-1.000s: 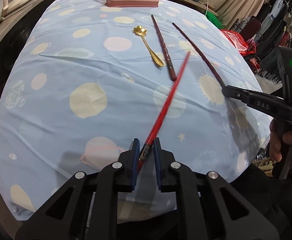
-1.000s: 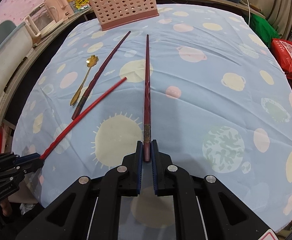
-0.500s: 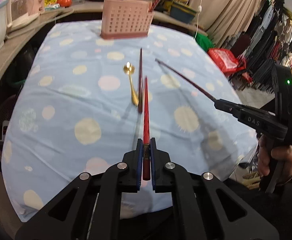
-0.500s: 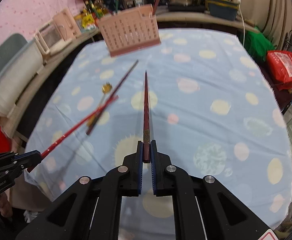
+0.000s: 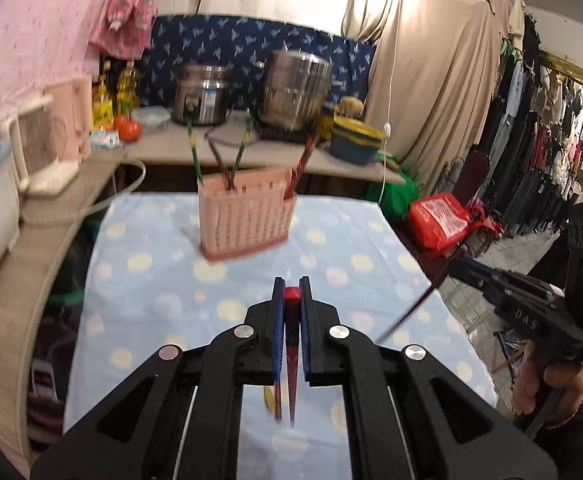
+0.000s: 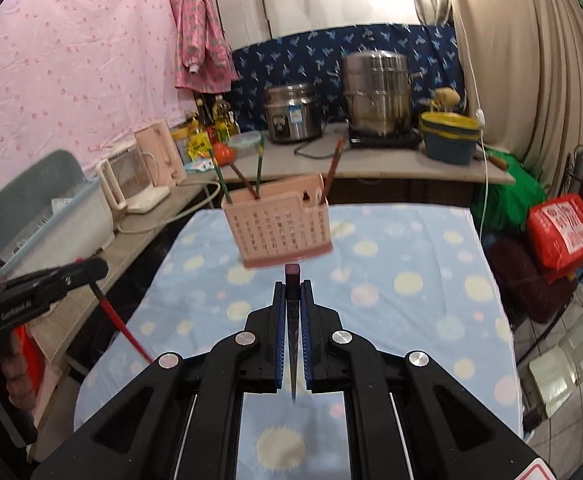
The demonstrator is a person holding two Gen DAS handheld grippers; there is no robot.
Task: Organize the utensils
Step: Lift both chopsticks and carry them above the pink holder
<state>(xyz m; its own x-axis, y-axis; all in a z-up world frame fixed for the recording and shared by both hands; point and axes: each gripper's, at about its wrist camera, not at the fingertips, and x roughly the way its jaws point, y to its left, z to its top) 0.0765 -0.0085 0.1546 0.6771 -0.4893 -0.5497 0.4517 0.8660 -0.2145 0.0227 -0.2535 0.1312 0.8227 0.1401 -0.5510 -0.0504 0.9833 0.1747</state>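
With L tongs [image 5: 291, 308] pinching the red chopstick [image 5: 292, 344] and R tongs [image 6: 292, 304] pinching the dark chopstick [image 6: 292, 320], both hanging tip-down above the surface [image 6: 411, 264], operator should keep each vertical w/ firm grip and lower into the pink basket [image 6: 281, 228].

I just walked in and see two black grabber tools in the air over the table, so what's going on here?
A person is sorting utensils with a handheld gripper in each hand. The left gripper is shut on a red chopstick; the right gripper is shut on a dark maroon chopstick. Both chopsticks hang tip-down above the blue spotted tablecloth. The pink utensil basket at the far end already holds several chopsticks; neither gripper is over it yet.
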